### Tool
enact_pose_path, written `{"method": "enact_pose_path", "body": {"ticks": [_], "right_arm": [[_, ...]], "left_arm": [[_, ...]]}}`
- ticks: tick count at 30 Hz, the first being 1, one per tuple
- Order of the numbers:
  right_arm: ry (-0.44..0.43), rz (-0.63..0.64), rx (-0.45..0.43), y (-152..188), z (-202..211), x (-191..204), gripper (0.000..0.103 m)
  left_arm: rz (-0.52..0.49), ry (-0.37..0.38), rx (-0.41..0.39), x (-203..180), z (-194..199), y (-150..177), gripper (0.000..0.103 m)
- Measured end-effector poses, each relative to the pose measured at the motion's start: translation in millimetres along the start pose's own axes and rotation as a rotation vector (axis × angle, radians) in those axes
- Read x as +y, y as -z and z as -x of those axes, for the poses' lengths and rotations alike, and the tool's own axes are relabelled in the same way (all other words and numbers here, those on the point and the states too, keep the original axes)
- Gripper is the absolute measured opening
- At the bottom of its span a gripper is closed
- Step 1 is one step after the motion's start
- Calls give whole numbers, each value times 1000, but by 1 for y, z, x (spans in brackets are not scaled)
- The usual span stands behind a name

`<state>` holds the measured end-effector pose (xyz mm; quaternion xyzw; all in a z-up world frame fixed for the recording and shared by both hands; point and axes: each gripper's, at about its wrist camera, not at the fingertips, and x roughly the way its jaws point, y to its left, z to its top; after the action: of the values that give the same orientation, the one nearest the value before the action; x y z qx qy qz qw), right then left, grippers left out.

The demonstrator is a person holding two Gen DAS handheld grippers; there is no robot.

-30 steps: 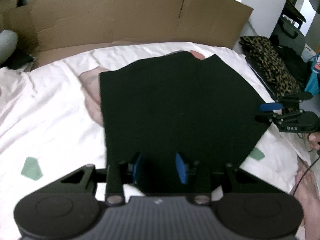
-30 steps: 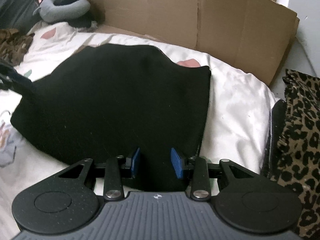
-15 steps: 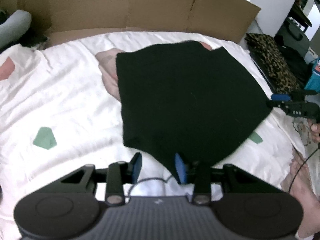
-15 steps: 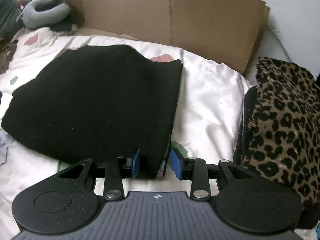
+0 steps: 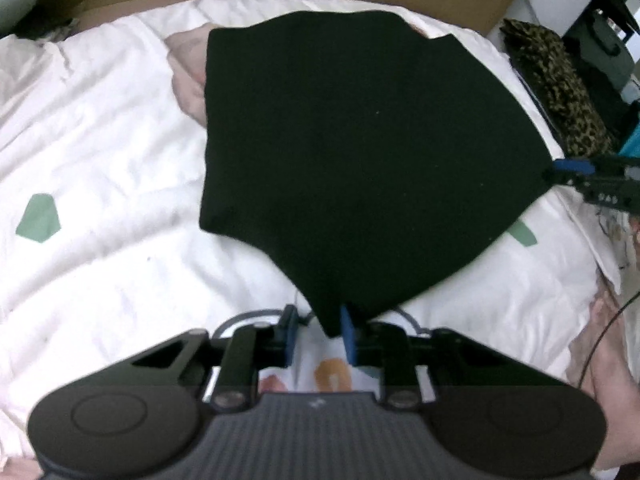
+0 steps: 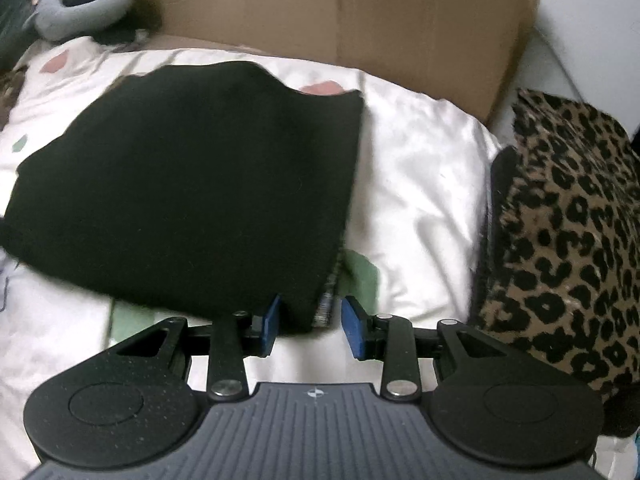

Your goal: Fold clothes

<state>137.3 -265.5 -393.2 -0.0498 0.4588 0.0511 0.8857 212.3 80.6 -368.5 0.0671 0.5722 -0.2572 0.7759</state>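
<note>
A black folded garment (image 5: 360, 152) lies flat on the white bedding (image 5: 100, 128). Its pointed near corner sits between the blue pads of my left gripper (image 5: 318, 336), whose jaws are closing. The cloth touches the right pad, but a gap remains at the left pad. In the right wrist view the black garment (image 6: 192, 184) has its near right corner between the pads of my right gripper (image 6: 310, 326), which stands open with a slim gap on the right side. The left wrist view shows the right gripper (image 5: 558, 173) at the garment's right-hand corner.
A cardboard sheet (image 6: 360, 20) stands along the back of the bed. A leopard-print pile (image 6: 560, 220) lies at the right edge, a grey neck pillow (image 6: 76, 4) far left. A pink cloth (image 5: 188, 68) peeks from under the garment. A person's hand (image 5: 608, 360) is at lower right.
The left gripper drew back and sank to the garment's near corner, and its pads came closer together. The right gripper shifted from the near edge's middle to its right corner.
</note>
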Motion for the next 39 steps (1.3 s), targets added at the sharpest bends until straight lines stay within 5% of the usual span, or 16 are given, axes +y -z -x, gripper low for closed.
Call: {"method": "enact_pose_path", "body": {"ticks": [10, 23, 31, 34, 39], "right_arm": [[-104, -191, -1, 4, 20, -17, 40], [-440, -874, 77, 45, -27, -62, 41], [-496, -1019, 51, 53, -46, -63, 40], [-496, -1001, 21, 49, -42, -62, 20], [-530, -1060, 1, 49, -47, -66, 21]], "left_arm": [[63, 38, -57, 7, 20, 1, 27], [185, 101, -19, 10, -6, 3, 36], [238, 144, -51, 16, -10, 6, 39], [254, 162, -77, 16, -13, 8, 43], [271, 181, -112, 15, -13, 13, 44]]}}
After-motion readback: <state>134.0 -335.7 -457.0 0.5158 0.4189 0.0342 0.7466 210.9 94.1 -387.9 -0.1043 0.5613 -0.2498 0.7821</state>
